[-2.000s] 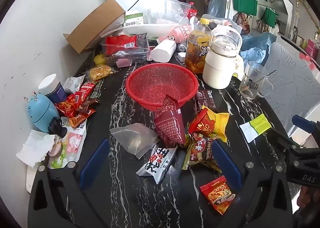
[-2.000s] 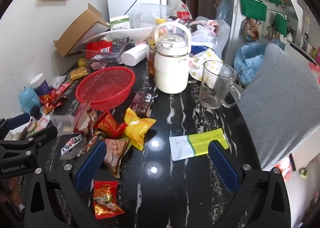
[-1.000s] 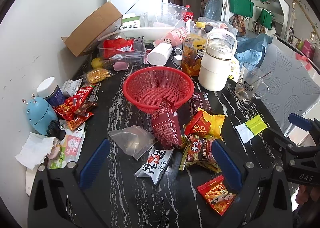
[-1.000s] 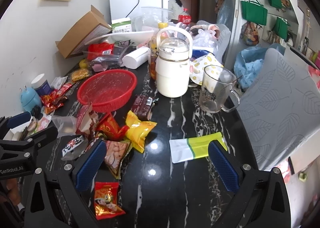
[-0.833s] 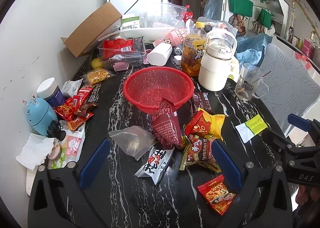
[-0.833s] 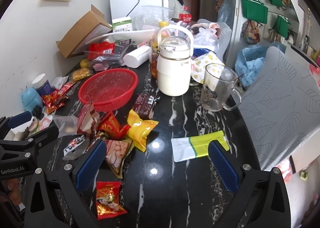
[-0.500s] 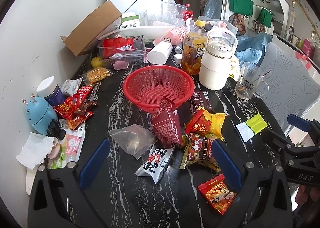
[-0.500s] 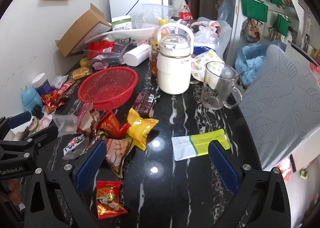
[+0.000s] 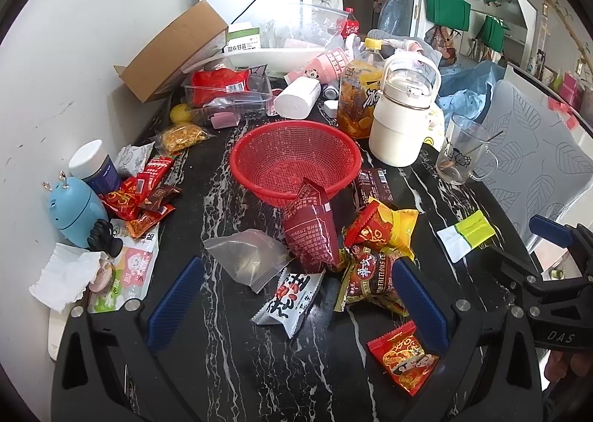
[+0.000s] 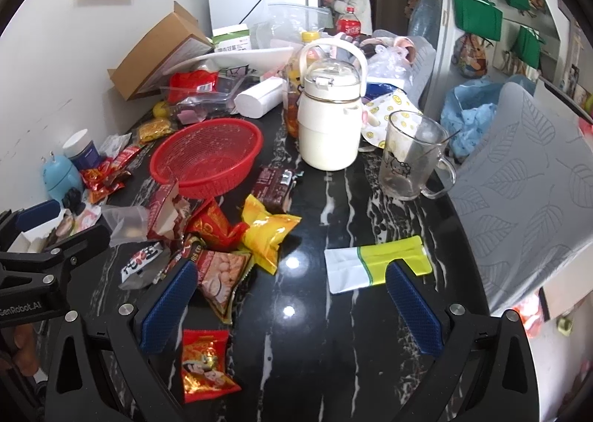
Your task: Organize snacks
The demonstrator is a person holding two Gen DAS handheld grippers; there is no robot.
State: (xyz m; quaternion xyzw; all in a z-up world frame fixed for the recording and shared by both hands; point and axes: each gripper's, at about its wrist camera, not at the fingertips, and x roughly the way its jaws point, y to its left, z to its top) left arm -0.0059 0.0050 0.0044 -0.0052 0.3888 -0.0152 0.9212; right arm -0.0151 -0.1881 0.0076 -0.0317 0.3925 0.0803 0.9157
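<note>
An empty red mesh basket (image 9: 294,158) (image 10: 207,155) stands mid-table on the black marble top. Loose snack packets lie in front of it: a dark red pouch (image 9: 311,233), a red-and-yellow bag (image 9: 381,229), a brown nut bag (image 9: 372,277), a white-and-red packet (image 9: 291,297), a clear bag (image 9: 248,259) and a small red packet (image 9: 404,357) (image 10: 204,366). A green-and-white sachet (image 10: 376,262) lies to the right. My left gripper (image 9: 296,305) is open and empty, above the packets. My right gripper (image 10: 292,303) is open and empty, near the sachet.
A cream jug (image 10: 330,121), a glass mug (image 10: 407,155) and a juice bottle (image 9: 359,95) stand behind the basket. More red packets (image 9: 141,192), a blue gadget (image 9: 72,212) and a jar (image 9: 94,166) sit at the left wall. A cardboard box (image 9: 170,51) and plastic tubs crowd the back.
Both grippers have shifted only slightly, staying open. A person has come into view in the far doorway. Nothing on the table has moved.
</note>
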